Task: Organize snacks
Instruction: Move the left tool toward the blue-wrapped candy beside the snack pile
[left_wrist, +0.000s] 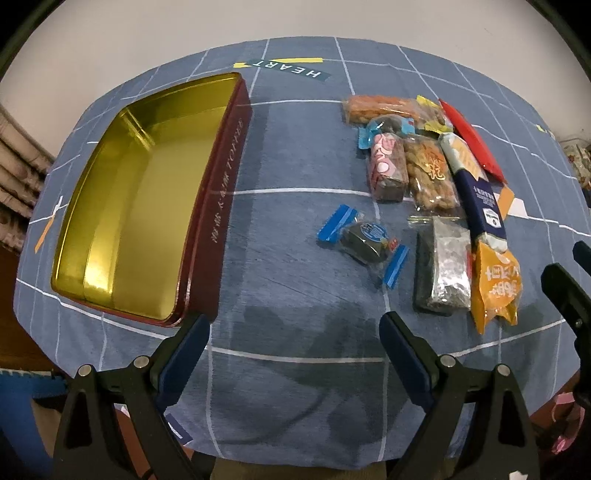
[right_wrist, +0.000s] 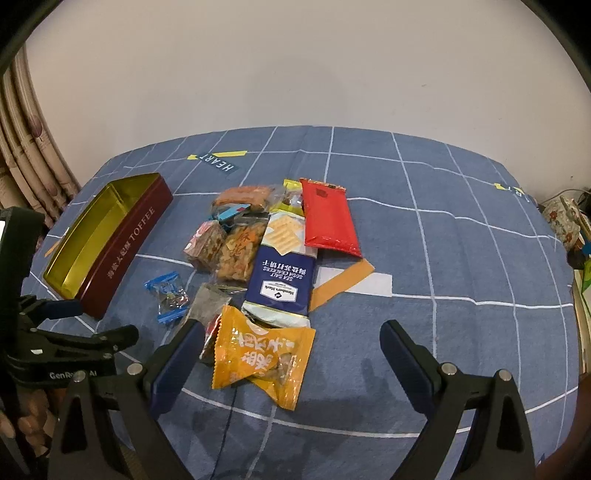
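Both tools spread wide, gripping nothing: left tool (left_wrist: 293, 334) hovering over bare blue checked cloth (left_wrist: 295, 369) on the desk, right tool (right_wrist: 291, 341) hanging just above the orange snack bag (right_wrist: 258, 356). Landmark for everything: the open red toffee tin (left_wrist: 218, 184), gold inside, completely empty. Small blue-wrapped candy (left_wrist: 364, 242) sitting alone just right of the tin. Further right of the tin, the whole snack pile touching and overlapping: cracker pack (right_wrist: 282, 273), red packet (right_wrist: 328, 219), bag of fried twists (right_wrist: 240, 251), pink-wrapped cake (left_wrist: 386, 168), silvery dark bar (left_wrist: 441, 271). Nothing in the tin yet.
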